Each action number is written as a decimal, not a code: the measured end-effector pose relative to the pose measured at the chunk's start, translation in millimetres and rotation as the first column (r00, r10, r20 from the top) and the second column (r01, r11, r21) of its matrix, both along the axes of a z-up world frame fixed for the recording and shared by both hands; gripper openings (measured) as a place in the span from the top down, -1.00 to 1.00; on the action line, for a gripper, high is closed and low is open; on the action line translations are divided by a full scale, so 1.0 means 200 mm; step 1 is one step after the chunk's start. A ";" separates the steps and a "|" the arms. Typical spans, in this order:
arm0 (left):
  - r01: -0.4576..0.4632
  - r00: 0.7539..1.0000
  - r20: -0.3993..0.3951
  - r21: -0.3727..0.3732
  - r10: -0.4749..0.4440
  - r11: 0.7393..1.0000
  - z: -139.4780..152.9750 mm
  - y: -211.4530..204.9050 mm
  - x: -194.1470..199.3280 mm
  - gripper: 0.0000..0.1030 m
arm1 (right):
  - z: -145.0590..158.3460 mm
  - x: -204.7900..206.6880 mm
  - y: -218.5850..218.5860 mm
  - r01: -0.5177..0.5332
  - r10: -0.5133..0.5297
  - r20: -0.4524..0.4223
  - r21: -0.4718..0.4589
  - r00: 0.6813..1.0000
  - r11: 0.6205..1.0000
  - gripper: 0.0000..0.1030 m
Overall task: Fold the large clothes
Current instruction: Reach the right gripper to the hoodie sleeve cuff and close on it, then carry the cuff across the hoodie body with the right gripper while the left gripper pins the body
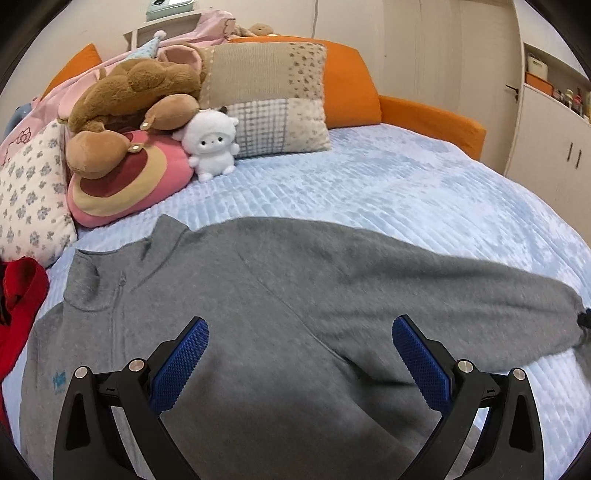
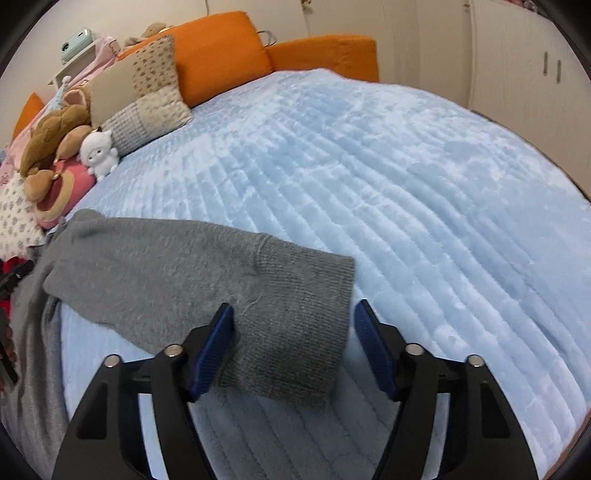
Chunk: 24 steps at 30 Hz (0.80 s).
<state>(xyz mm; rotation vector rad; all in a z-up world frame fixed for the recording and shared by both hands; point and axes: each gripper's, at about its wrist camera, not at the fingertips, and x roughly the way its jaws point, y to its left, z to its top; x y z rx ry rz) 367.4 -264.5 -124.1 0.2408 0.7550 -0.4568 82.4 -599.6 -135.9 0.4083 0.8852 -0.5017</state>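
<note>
Now, from the left wrist, a soft grey sweater point(image 1: 221, 295) is seen spread along the bed's point(image 1: 406, 192) near edge, left gripper point(image 1: 301, 363) gaping wide, empty. From the right wrist, the ribbed cuff point(image 2: 306, 295), limp and light, is straddled by the right gripper point(image 2: 293, 347), parted, unpinched; the cuff is judged the best hold.

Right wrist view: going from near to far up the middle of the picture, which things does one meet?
Open right gripper → ribbed cuff of the grey knitted sweater sleeve → light blue quilted bedspread → orange upholstered headboard cushion → cream wall.

White plush sheep point(image 1: 212, 146), brown teddy point(image 1: 136, 88), patchwork pillow point(image 1: 269, 99) on blue bedspread point(image 1: 388, 184).
</note>
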 end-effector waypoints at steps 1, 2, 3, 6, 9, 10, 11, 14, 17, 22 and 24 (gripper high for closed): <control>-0.004 1.000 0.004 0.003 0.004 1.000 0.02 0.01 0.03 -0.96 | 0.01 0.00 0.01 0.007 -0.007 -0.001 -0.019 1.000 1.000 -0.53; -0.006 1.000 0.013 0.010 0.006 1.000 0.03 0.01 0.05 -0.96 | 0.00 0.00 0.01 0.008 -0.008 -0.009 -0.027 1.000 1.000 -0.57; -0.005 1.000 0.018 0.014 0.005 1.000 0.04 0.01 0.07 -0.96 | 0.00 0.00 0.01 0.009 -0.010 -0.020 -0.029 1.000 1.000 -0.60; 0.017 0.999 0.046 0.032 -0.018 0.999 0.07 -0.01 0.15 -0.96 | -0.05 0.03 -0.02 0.007 -0.005 -0.032 0.042 0.999 0.999 -0.70; 0.056 0.998 0.031 0.005 -0.056 0.998 0.10 -0.04 0.26 -0.96 | -0.05 0.04 0.00 -0.021 0.022 -0.008 0.054 1.000 0.998 -0.39; 0.078 0.997 0.016 -0.012 -0.078 0.997 0.10 -0.06 0.32 -0.96 | -0.04 0.05 0.01 -0.035 0.035 0.002 0.069 0.999 0.997 -0.12; 0.087 0.996 0.007 -0.021 -0.087 0.996 0.09 -0.07 0.35 -0.96 | -0.03 0.05 0.02 -0.038 0.037 0.016 0.071 0.999 0.997 0.06; 0.077 0.996 -0.048 -0.054 -0.079 0.996 0.06 -0.11 0.50 -0.95 | -0.01 0.06 0.03 -0.063 0.058 0.057 0.093 0.997 0.994 0.39; 0.063 0.991 -0.116 -0.078 -0.072 0.995 -0.01 -0.10 0.63 -0.52 | 0.02 0.05 0.04 -0.089 0.076 0.113 0.117 0.991 0.989 0.58; 0.016 0.957 -0.286 -0.108 -0.046 0.994 -0.15 -0.05 0.76 0.35 | 0.18 0.04 0.03 -0.098 0.084 0.213 0.058 0.974 0.993 0.60; 0.009 0.941 -0.335 -0.133 -0.053 0.991 -0.19 -0.02 0.77 0.60 | 0.28 0.06 0.02 -0.106 0.097 0.244 0.021 0.965 0.994 0.60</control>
